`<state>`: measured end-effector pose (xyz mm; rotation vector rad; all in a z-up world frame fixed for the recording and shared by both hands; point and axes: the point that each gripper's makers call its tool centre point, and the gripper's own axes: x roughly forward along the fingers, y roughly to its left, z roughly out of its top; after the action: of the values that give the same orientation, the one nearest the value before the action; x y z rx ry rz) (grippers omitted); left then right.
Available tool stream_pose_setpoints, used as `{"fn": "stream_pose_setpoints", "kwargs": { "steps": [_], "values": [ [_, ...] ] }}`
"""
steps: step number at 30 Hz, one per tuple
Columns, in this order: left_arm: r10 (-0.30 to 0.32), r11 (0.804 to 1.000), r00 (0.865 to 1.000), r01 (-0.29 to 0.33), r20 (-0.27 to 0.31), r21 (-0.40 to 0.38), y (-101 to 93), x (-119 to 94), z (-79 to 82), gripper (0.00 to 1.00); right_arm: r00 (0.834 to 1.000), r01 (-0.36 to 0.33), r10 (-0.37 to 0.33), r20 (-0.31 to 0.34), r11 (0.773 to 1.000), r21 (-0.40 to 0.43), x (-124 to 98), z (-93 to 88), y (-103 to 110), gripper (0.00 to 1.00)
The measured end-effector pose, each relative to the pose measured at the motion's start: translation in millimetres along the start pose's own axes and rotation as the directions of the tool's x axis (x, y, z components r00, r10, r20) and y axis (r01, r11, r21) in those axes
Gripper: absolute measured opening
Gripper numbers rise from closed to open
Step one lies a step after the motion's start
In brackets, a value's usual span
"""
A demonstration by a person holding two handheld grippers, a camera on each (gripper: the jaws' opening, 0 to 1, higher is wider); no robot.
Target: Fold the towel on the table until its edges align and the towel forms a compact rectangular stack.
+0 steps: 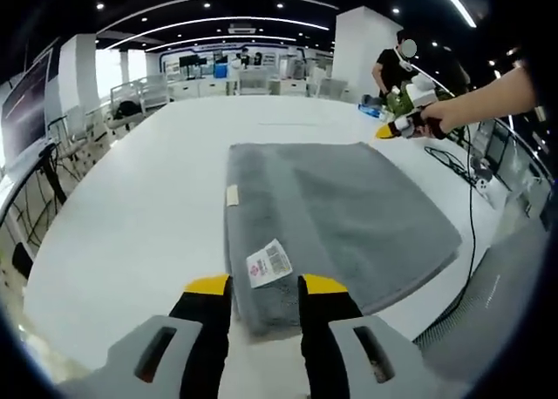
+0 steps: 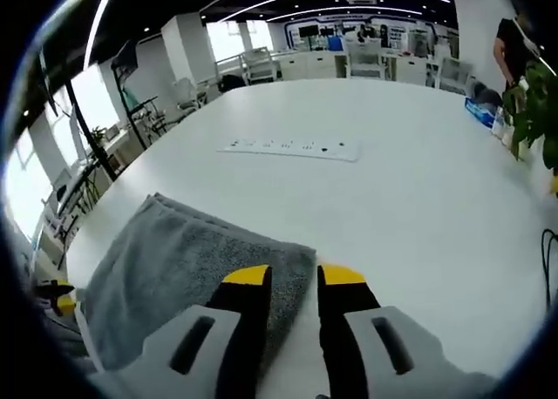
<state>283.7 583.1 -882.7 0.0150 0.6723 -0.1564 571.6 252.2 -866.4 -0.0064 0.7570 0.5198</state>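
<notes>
A grey towel (image 1: 340, 207) lies flat on the white table (image 1: 157, 181), folded into a broad rectangle, with a white barcode label (image 1: 268, 262) near its close edge. My left gripper (image 1: 266, 286) is open, its yellow-tipped jaws straddling that edge at the label. A hand holds my right gripper (image 1: 397, 127) at the towel's far right corner. In the right gripper view, the towel (image 2: 174, 268) spreads to the left, and its corner lies at the open right gripper (image 2: 294, 275). The left gripper (image 2: 57, 299) peeks in at the far left.
A white power strip (image 2: 292, 148) lies mid-table beyond the towel. A black cable (image 1: 471, 207) runs over the table's right edge. A person (image 1: 397, 68) stands at the far end near a plant (image 2: 532, 111) and a blue box (image 2: 484, 111). Chairs line the far side.
</notes>
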Motion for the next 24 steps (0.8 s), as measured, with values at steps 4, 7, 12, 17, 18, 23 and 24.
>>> {"fn": "stream_pose_setpoints", "kwargs": {
  "steps": [4, 7, 12, 17, 18, 23, 24],
  "values": [
    [0.026, 1.000, 1.000, -0.026, 0.006, -0.016, 1.6, -4, 1.3, 0.55, 1.000, -0.010, 0.010, 0.013, 1.000, 0.001, -9, -1.7, 0, 0.27],
    [0.033, 0.999, 0.999, -0.033, 0.008, -0.025, 0.4, -6, 3.6, 0.56, 0.999, -0.032, 0.030, 0.040, 0.997, 0.068, -17, 1.9, 3, 0.29],
    [0.029, 1.000, 0.999, -0.029, 0.026, -0.011, -7.7, -10, 14.4, 0.61, 0.997, -0.050, 0.047, 0.065, 0.997, 0.052, -29, 11.7, 5, 0.32],
    [0.030, 0.999, 0.998, -0.031, 0.059, 0.026, -12.3, -12, 22.3, 0.67, 0.989, -0.104, 0.097, 0.110, 0.993, 0.061, -40, 21.2, 13, 0.39],
    [0.022, 0.999, 0.998, -0.024, 0.065, 0.032, -17.3, -14, 25.0, 0.69, 0.988, -0.108, 0.101, 0.117, 0.993, 0.055, -42, 22.6, 13, 0.39],
    [-0.013, 0.998, 0.998, 0.010, 0.064, 0.060, -33.2, -13, 29.6, 0.71, 0.987, -0.134, 0.126, 0.102, 0.989, 0.069, -48, 15.0, 16, 0.49],
    [-0.016, 0.998, 0.998, 0.012, 0.063, 0.063, -34.9, -14, 31.1, 0.71, 0.987, -0.135, 0.128, 0.102, 0.989, 0.066, -49, 13.6, 16, 0.49]
  ]
}}
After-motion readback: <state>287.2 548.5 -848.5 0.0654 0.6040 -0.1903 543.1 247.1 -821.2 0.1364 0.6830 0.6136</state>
